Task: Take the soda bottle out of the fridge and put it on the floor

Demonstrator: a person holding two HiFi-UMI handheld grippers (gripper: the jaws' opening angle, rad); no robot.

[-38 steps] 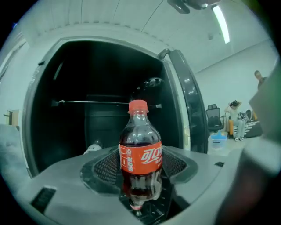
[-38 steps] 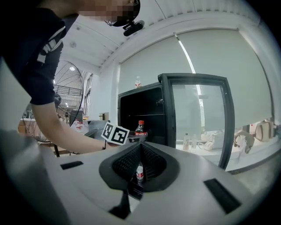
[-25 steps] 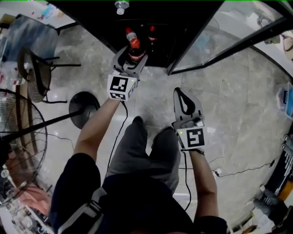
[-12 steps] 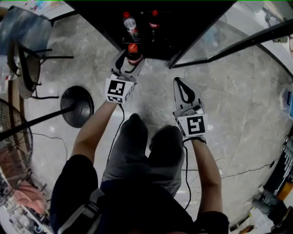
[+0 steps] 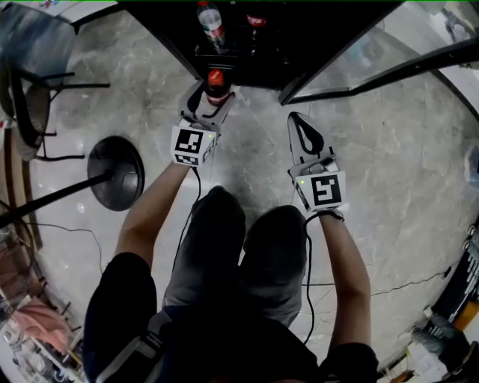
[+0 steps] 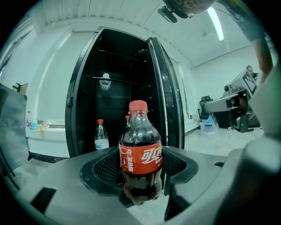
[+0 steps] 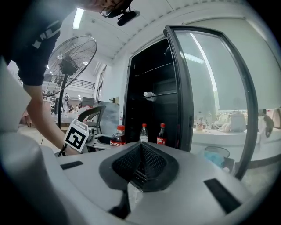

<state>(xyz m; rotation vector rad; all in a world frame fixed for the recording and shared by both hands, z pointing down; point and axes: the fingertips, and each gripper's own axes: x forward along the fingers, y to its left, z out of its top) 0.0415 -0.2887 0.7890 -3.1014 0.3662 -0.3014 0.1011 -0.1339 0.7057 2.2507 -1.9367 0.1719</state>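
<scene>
My left gripper (image 5: 212,96) is shut on a dark soda bottle (image 6: 140,156) with a red cap and red label, holding it upright just outside the open black fridge (image 5: 247,37). The same soda bottle (image 5: 215,84) shows in the head view above the marble floor (image 5: 247,161), and also in the right gripper view (image 7: 117,136). My right gripper (image 5: 301,137) is shut and empty, hovering over the floor to the right of the bottle. Inside the fridge stand a clear water bottle (image 5: 211,21) and another soda bottle (image 5: 256,20).
The fridge's glass door (image 5: 374,52) stands open to the right. A standing fan's round base (image 5: 114,173) and pole lie at the left, a chair (image 5: 34,75) beyond it. Cables (image 5: 389,283) trail on the floor at the right. The person's legs (image 5: 239,247) are below the grippers.
The left gripper has drawn the soda bottle out of the fridge toward me. The right gripper stayed shut, shifting slightly forward.
</scene>
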